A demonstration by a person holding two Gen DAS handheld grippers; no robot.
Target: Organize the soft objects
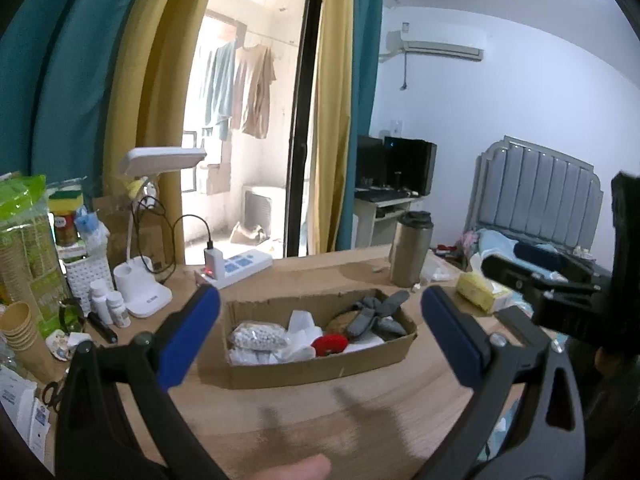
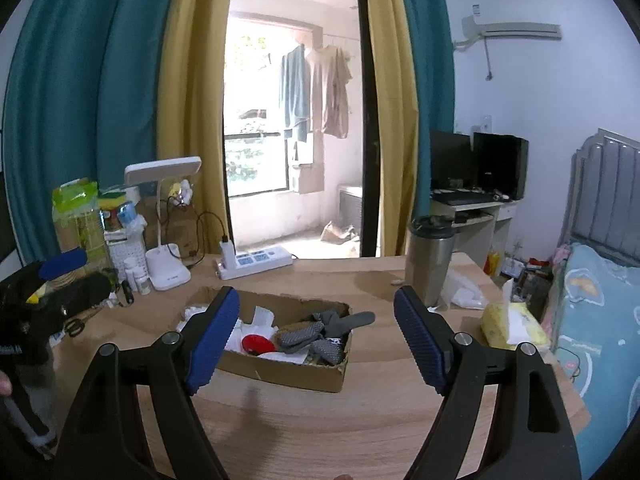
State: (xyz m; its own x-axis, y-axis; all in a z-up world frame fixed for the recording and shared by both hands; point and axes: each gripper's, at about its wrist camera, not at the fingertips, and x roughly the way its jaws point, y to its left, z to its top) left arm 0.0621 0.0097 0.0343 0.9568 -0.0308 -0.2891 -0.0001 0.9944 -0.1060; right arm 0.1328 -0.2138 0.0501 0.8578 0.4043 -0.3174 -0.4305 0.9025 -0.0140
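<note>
Wooden table (image 2: 320,420) mostly clear; both grippers (image 1: 320,320) (image 2: 316,332) gape wide, empty, and grey socks (image 2: 320,332) overhanging the cardboard box (image 2: 288,372) could spill.

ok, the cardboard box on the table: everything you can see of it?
The cardboard box is a shallow brown open-topped tray with torn, ragged rims, lying flat on the wooden table. Inside: grey socks at one end, one hanging over the rim, a red item mid-box, white crumpled pieces and a bag of white beads at the other end. Neither pair of tongs touches it.
</note>
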